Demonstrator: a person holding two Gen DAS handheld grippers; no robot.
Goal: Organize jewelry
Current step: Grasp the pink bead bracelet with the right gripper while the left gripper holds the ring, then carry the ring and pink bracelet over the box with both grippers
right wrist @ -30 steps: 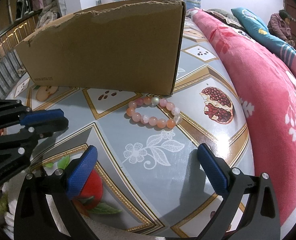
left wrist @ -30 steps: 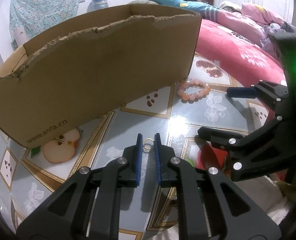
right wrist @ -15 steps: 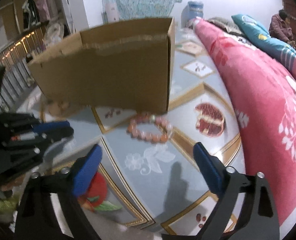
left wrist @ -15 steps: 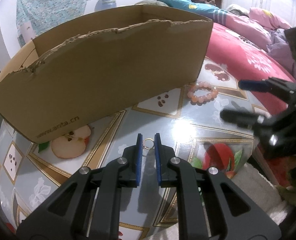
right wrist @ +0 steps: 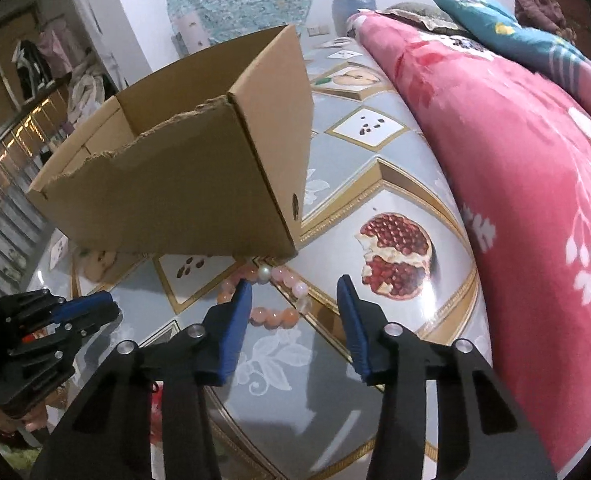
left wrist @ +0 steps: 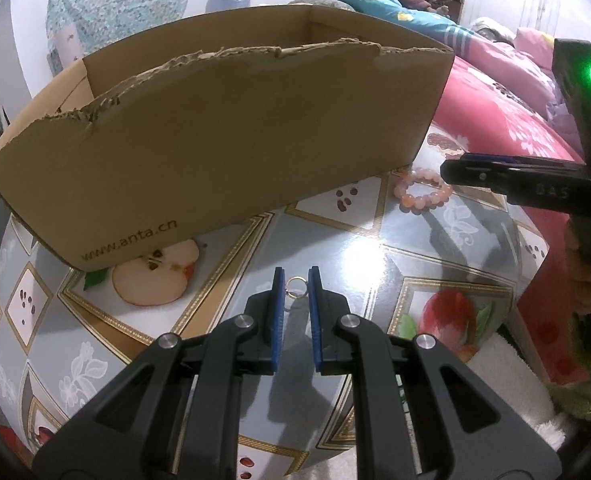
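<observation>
Left gripper: I have its jaws pinched on a small gold ring, which sits between the blue pads near their tips, held above the surface.
Right gripper: I see its jaws spread wide, poised over the bead bracelet, gripping nothing.
Bead bracelet: pink and orange beads with one pale pearl-like bead, lying flat on the surface just beside the front right corner of the cardboard box; part of its loop is hidden behind the right gripper's left pad.
Cardboard box: open at the top, with a torn front edge and "www.anta.cn" printed low on its front wall; I cannot see what is inside.
Surface: covered with a grey-blue cloth printed with apples, pomegranates and flowers.
Bed: a pink floral quilt lies along the right side of the surface.
</observation>
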